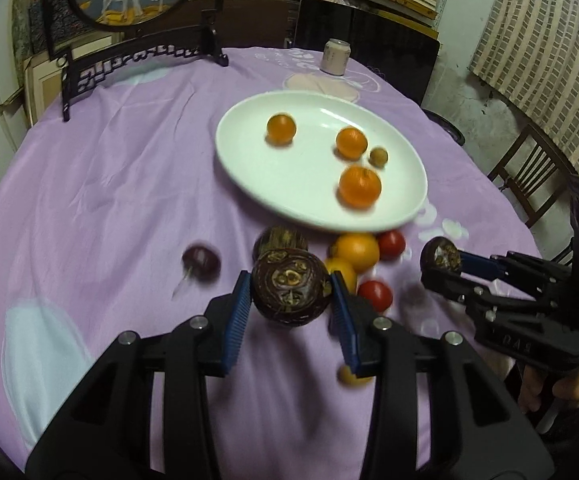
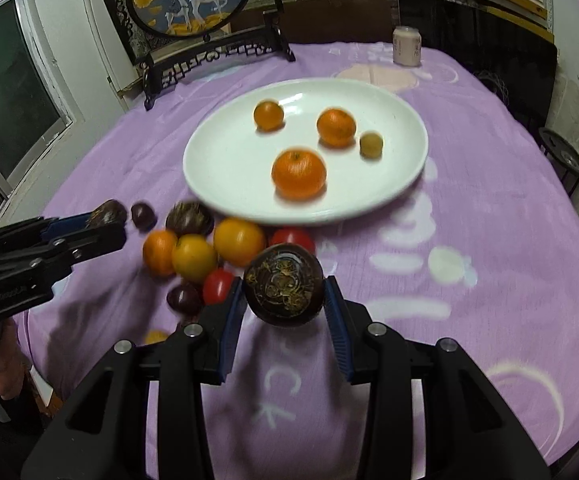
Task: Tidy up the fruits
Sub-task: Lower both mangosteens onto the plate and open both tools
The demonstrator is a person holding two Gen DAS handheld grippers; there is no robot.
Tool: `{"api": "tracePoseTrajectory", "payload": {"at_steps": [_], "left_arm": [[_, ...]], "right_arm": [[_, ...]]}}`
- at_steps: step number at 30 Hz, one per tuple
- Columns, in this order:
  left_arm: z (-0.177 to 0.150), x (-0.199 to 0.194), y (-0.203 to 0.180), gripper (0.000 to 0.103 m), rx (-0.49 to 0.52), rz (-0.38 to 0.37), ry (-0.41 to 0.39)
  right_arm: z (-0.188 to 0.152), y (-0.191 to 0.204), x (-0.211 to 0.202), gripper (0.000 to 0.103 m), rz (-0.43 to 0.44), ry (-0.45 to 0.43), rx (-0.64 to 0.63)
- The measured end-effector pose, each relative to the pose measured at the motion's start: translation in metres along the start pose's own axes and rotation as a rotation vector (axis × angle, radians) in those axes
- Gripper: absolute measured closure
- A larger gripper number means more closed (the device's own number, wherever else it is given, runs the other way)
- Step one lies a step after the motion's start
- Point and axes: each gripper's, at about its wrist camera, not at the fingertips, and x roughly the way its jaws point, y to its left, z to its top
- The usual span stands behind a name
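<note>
My left gripper [image 1: 289, 294] is shut on a dark purple passion fruit [image 1: 287, 288] and holds it above the cloth. My right gripper [image 2: 285, 294] is shut on another dark passion fruit [image 2: 283, 284]; it also shows in the left wrist view [image 1: 441, 256]. A white plate [image 2: 225, 160] holds three oranges [image 2: 298, 174] and a small yellowish fruit [image 2: 371, 144]. In front of the plate lie loose oranges [image 2: 238, 240], red tomatoes [image 2: 217, 285], dark plums [image 2: 144, 215] and a further passion fruit [image 2: 188, 218].
The round table has a purple cloth [image 2: 469, 200]. A framed deer screen on a black stand [image 2: 193, 4] is at the back left, a pale can [image 2: 406, 46] at the back. A wooden chair [image 1: 529, 176] stands to the right.
</note>
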Motion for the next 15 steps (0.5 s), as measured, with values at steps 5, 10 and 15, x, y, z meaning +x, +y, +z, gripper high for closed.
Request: {"api": "tracePoseTrajectory", "payload": {"at_steps": [5, 10, 15], "left_arm": [[0.06, 0.036, -0.003, 0.063, 0.008, 0.035, 0.009], [0.11, 0.079, -0.003, 0.063, -0.03, 0.05, 0.042], [0.114, 0.105, -0.002, 0.063, -0.048, 0.026, 0.079]], "right_arm": [[0.044, -0.01, 0.012, 0.063, -0.022, -0.042, -0.001], [0.089, -0.028, 0.035, 0.063, -0.068, -0.064, 0.024], [0.1, -0.042, 0.056, 0.063, -0.065, -0.031, 0.053]]}}
